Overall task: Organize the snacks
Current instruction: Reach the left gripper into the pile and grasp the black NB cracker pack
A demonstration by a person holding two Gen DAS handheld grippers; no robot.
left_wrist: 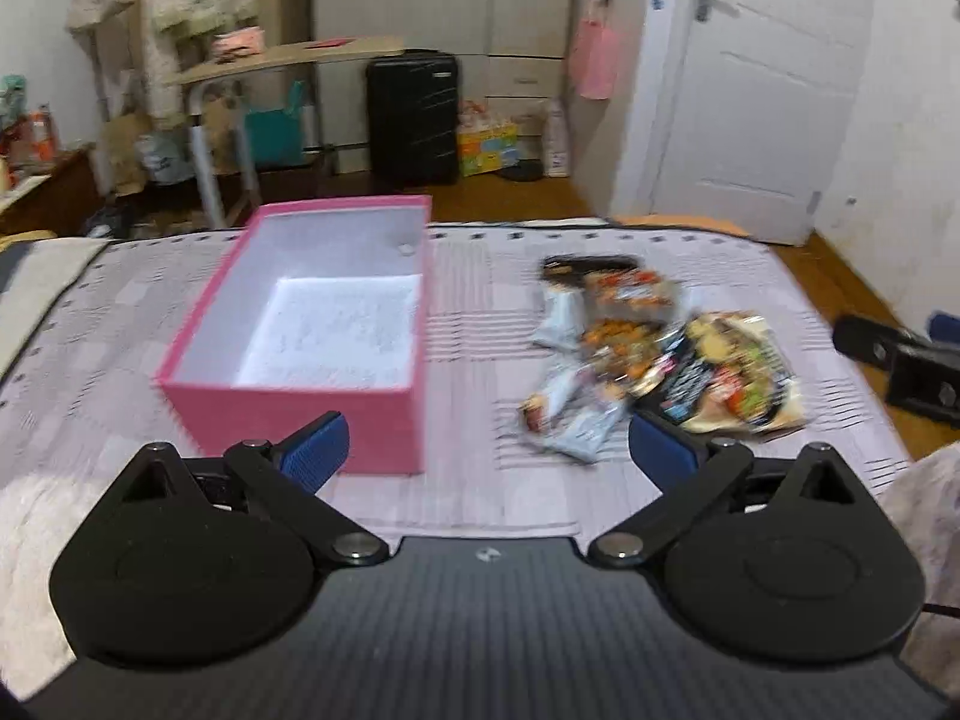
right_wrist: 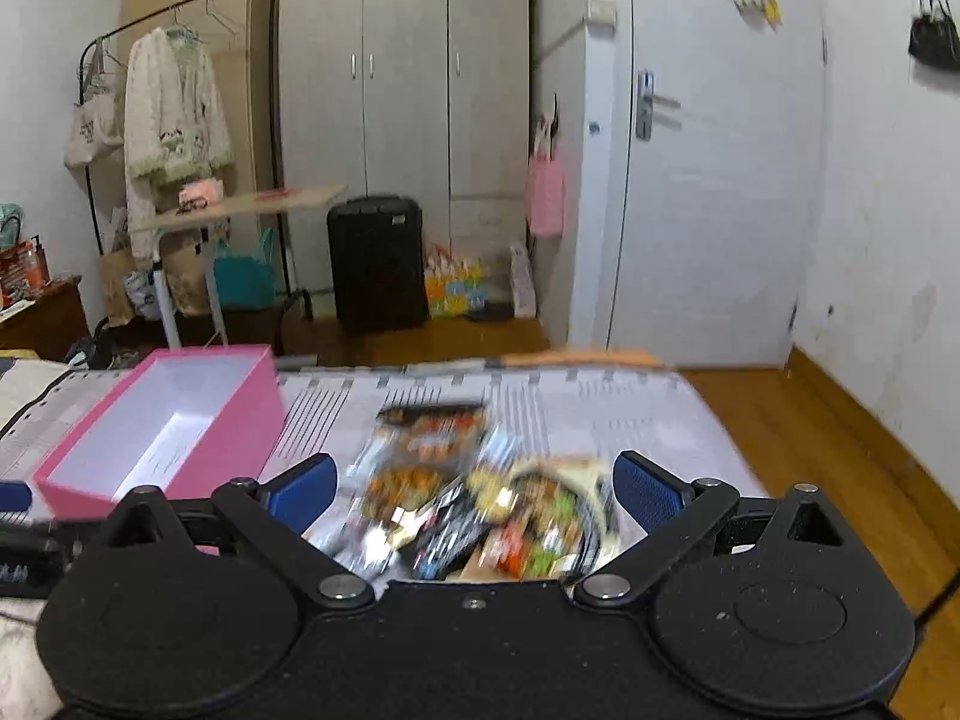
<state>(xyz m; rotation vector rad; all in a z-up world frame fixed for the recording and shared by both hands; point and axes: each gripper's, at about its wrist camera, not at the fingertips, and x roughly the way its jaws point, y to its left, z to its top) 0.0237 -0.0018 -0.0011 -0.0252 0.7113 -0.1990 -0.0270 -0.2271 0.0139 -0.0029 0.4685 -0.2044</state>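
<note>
An empty pink box point(left_wrist: 312, 324) with a white inside sits open on the bed, left of a pile of snack packets point(left_wrist: 654, 354). My left gripper point(left_wrist: 486, 450) hovers open over the bed in front of both, with nothing between its blue pads. In the right wrist view the pink box point(right_wrist: 174, 426) lies to the left. The snack packets point(right_wrist: 474, 498) lie blurred just ahead of my right gripper point(right_wrist: 474, 492), which is open above their near edge. The right gripper point(left_wrist: 900, 360) also shows at the right edge of the left wrist view.
The bedspread point(left_wrist: 480, 276) is pale with grey stripes, and its far edge drops to a wooden floor point(right_wrist: 810, 420). Beyond stand a black suitcase point(right_wrist: 378, 264), a small table point(right_wrist: 240, 210), a clothes rack point(right_wrist: 174, 120), a wardrobe point(right_wrist: 408, 90) and a white door point(right_wrist: 720, 180).
</note>
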